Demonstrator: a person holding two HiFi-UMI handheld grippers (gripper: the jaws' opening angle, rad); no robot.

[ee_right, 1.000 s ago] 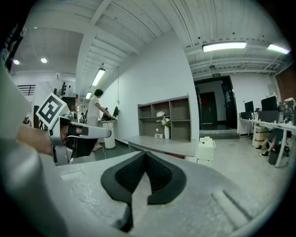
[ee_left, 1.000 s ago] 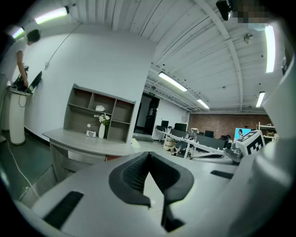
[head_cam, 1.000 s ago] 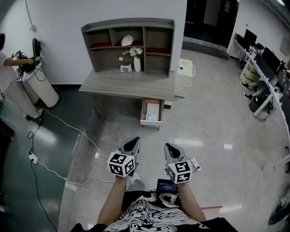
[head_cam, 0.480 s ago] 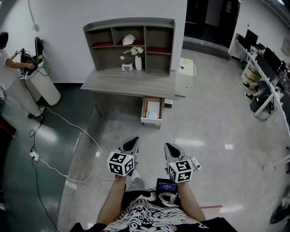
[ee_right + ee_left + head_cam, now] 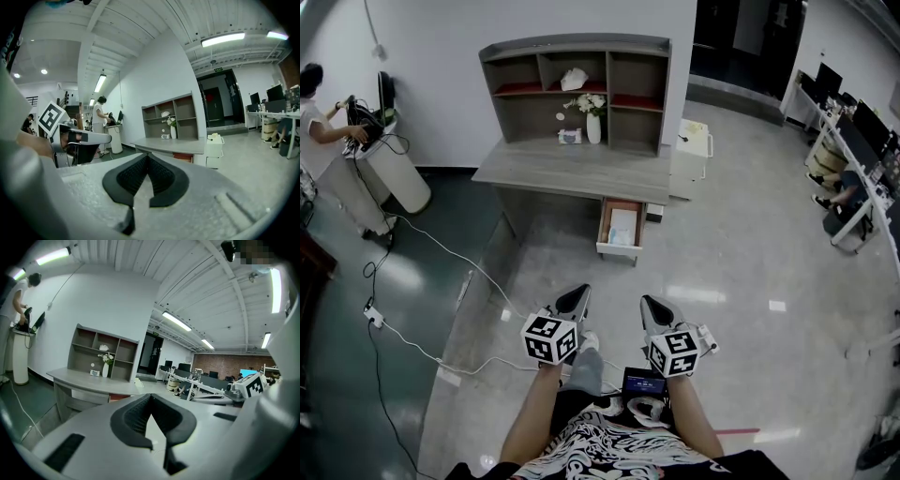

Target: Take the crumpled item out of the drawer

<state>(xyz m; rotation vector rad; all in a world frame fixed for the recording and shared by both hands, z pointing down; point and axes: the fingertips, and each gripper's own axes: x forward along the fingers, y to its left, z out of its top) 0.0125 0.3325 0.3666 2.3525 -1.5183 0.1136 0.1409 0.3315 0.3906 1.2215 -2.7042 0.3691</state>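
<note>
Here, the left tool and the right tool are held side by side, low in front of the person's body. Each has its jaws pressed together to a point, with nothing between them. Both point across the glossy floor toward the grey worktop, which is well apart from them. Under the worktop's right end the drawer stands pulled open. Pale contents lie inside it, too small to tell whether they are crumpled. A shelf unit stands on the back of the worktop. A vase of white flowers stands in front of its lower middle compartment, a small box just left of the vase, and a white object in an upper compartment. A low white cabinet stands just right of the worktop. Cables trail over the floor at the left, toward a white stand where another person is standing.
</note>
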